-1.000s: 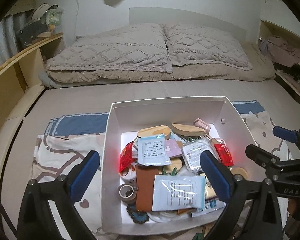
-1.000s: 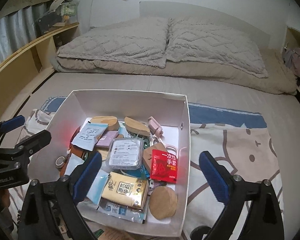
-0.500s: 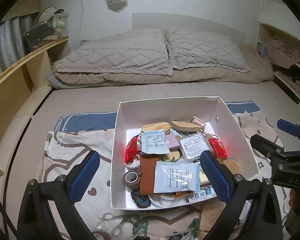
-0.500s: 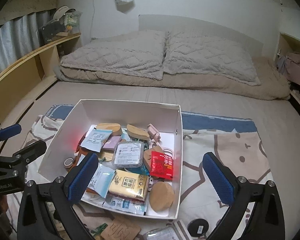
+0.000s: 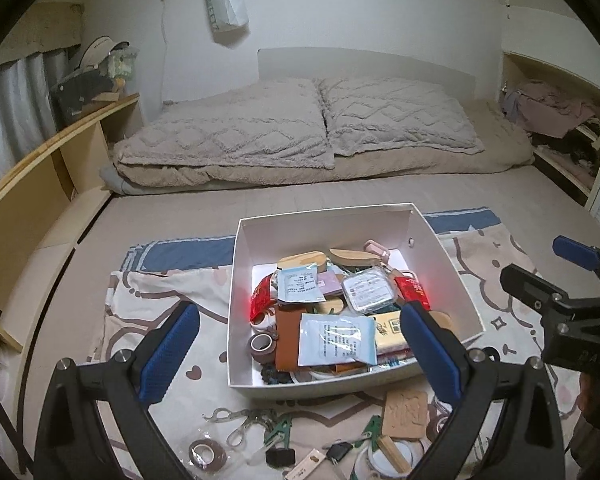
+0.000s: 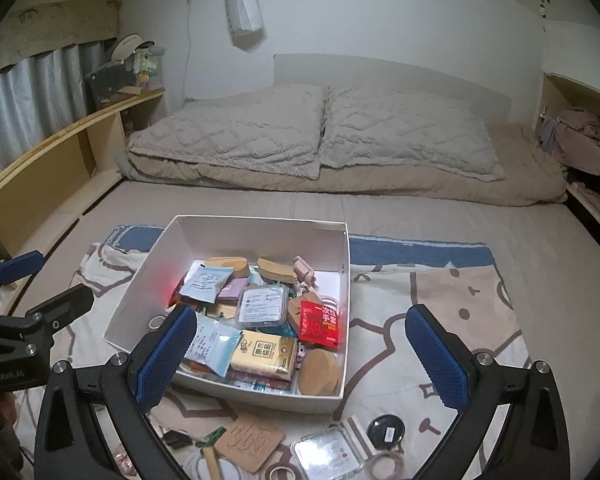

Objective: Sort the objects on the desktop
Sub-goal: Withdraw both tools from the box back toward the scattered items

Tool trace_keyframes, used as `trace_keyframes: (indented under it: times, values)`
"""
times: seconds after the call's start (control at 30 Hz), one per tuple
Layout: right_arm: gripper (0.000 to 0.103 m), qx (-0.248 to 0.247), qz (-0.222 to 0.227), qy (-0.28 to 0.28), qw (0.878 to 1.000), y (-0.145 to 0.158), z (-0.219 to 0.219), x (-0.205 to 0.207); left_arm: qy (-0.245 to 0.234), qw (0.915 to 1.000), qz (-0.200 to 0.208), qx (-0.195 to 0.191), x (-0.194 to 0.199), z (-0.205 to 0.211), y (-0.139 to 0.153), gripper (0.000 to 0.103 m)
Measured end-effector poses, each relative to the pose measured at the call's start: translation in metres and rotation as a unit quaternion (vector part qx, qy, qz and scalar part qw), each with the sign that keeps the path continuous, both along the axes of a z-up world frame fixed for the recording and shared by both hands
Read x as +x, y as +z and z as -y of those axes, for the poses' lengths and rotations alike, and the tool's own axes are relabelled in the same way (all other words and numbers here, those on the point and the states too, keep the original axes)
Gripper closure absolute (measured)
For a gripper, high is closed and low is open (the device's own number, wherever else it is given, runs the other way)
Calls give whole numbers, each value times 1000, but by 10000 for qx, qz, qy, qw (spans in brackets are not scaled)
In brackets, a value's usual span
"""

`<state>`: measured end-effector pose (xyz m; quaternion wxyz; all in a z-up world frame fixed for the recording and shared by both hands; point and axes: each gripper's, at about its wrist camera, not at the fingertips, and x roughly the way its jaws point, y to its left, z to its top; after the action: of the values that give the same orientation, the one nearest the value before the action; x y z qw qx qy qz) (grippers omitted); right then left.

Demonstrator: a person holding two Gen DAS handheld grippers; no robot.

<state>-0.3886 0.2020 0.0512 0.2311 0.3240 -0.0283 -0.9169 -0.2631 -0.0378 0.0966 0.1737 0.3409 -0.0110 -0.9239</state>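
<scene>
- bedroom setting: two quilted pillows (image 5: pixel 300 128) are lying at the head of a bed (image 6: pixel 440 232), and a printed blanket (image 6: pixel 440 320) is covering its near end.
- white box (image 5: pixel 444 248) is sitting on the blanket, near its middle, crowded with small packets, wooden pieces and a clear square case (image 5: pixel 368 291).
- left gripper (image 5: pixel 300 356) is hovering above the near left part of the box, its blue pads (image 5: pixel 168 356) standing wide apart and gripping nothing.
- right gripper (image 6: pixel 300 356) is hovering over the near right corner of the box, jaws likewise spread wide and empty.
- loose items are lying on the blanket in front of the box: scissors (image 5: pixel 240 428), a tape roll (image 5: pixel 206 454), a carved wooden coaster (image 6: pixel 249 438), a second clear case (image 6: pixel 328 456) and a black round disc (image 6: pixel 386 432).
- red packet (image 6: pixel 320 320) is resting inside the box beside its right wall, just behind a round wooden piece (image 6: pixel 320 372).
</scene>
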Motion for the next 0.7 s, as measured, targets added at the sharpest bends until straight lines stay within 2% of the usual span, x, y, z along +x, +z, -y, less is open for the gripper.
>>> trace_keyframes:
  times: [0.37,0.7]
  values:
    - [0,43,-168,42,9998,14,-17,40,-150,9998,-130,21,45,-22,17,2]
    - [0,140,-278,74,9995,15,-25,78,-132,9999,-106,-2,76,-33,15,2]
